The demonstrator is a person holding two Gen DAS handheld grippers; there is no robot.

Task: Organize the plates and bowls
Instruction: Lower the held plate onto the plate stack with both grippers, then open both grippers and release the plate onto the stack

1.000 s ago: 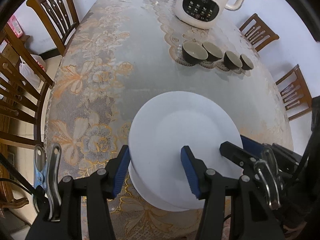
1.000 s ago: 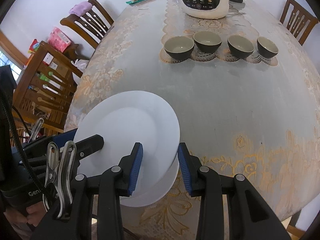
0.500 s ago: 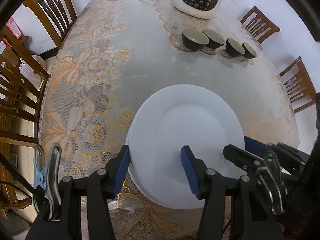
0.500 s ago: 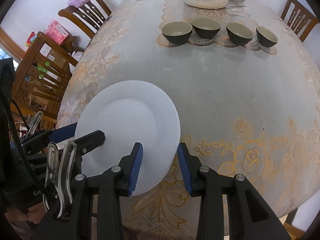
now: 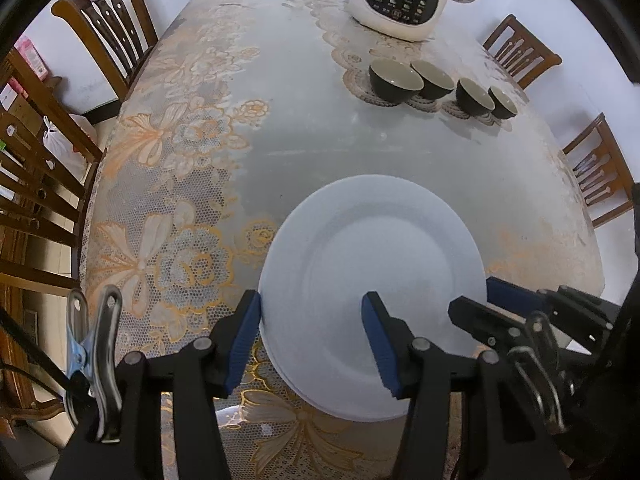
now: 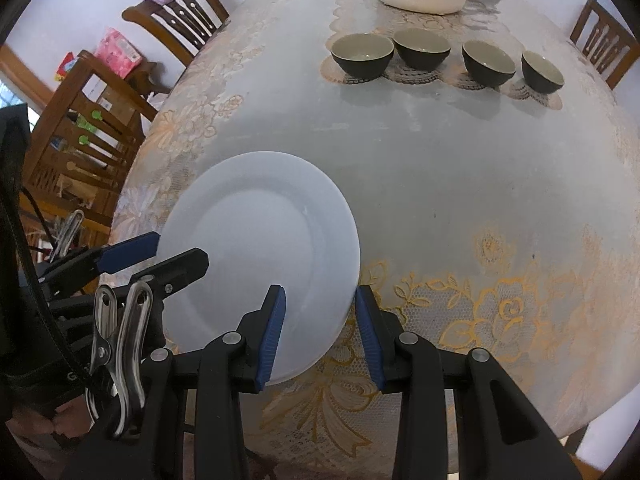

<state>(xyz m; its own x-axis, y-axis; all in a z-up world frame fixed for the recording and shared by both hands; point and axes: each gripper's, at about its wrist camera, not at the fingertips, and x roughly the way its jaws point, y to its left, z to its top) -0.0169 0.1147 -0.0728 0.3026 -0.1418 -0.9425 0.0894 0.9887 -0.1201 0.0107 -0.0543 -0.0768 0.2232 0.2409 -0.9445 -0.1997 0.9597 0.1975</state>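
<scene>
The white plate (image 5: 372, 276) that hung tilted over another a moment ago now lies flat on the stack near the table's (image 5: 304, 148) front edge, so this placement looks done. Both grippers straddle opposite rims: the left gripper (image 5: 310, 338) and the right gripper (image 6: 320, 330), though whether their pads grip or just flank it, I can't tell. Four dark bowls (image 6: 362, 57) wait beyond, untouched.
</scene>
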